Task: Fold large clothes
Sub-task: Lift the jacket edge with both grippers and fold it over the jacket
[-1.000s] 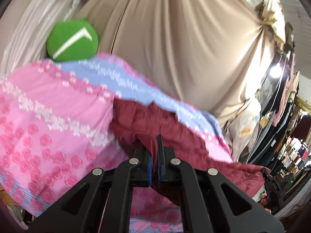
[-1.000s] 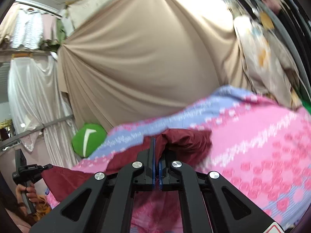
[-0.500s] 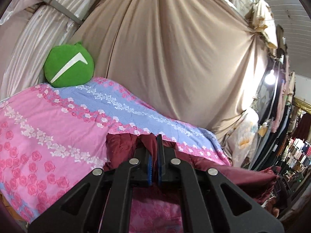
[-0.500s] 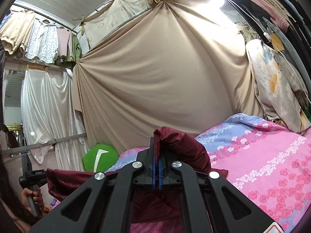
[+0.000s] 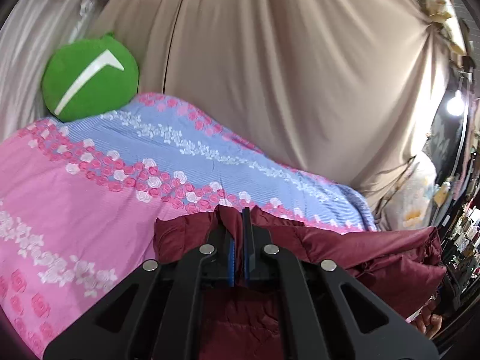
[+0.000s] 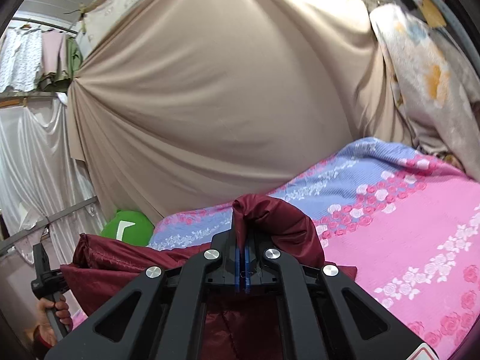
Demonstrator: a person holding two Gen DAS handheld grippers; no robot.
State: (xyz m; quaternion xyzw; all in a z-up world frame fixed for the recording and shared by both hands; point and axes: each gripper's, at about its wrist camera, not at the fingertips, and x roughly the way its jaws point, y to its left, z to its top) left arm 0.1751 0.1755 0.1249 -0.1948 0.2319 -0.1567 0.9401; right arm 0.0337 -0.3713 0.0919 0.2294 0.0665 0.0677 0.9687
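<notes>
Between the pressed-together fingers of the left gripper [image 5: 237, 234] sat a thin pinch of the maroon garment [image 5: 360, 252], and the right gripper [image 6: 241, 240] likewise had its fingers closed flat on a fold of the same cloth, which bulged up over its fingertips in a rounded hump. Both grips looked shallow: only an edge of slippery, quilted-looking fabric sat between the pads, so a sharp tug or a snag might have pulled it free from either side.

Just beyond the fingertips, the garment spread low across the pink and blue floral bedspread [image 5: 90, 198], stretched between the two grippers with its bulk sagging beneath them. If one gripper had travelled ahead of the other, the fold line would probably have come out skewed, and the loose padding could have bunched instead of lying flat. Dragging the cloth over the bedspread might also have rucked the cover.

Farther out ahead of the left fingers, a green round cushion [image 5: 90, 75] rested at the bed's far corner against the beige hanging drape [image 5: 285, 75]; a wide sweep could have knocked it. A hand [image 6: 51, 312] gripping the left tool's handle showed at the edge of the right view
</notes>
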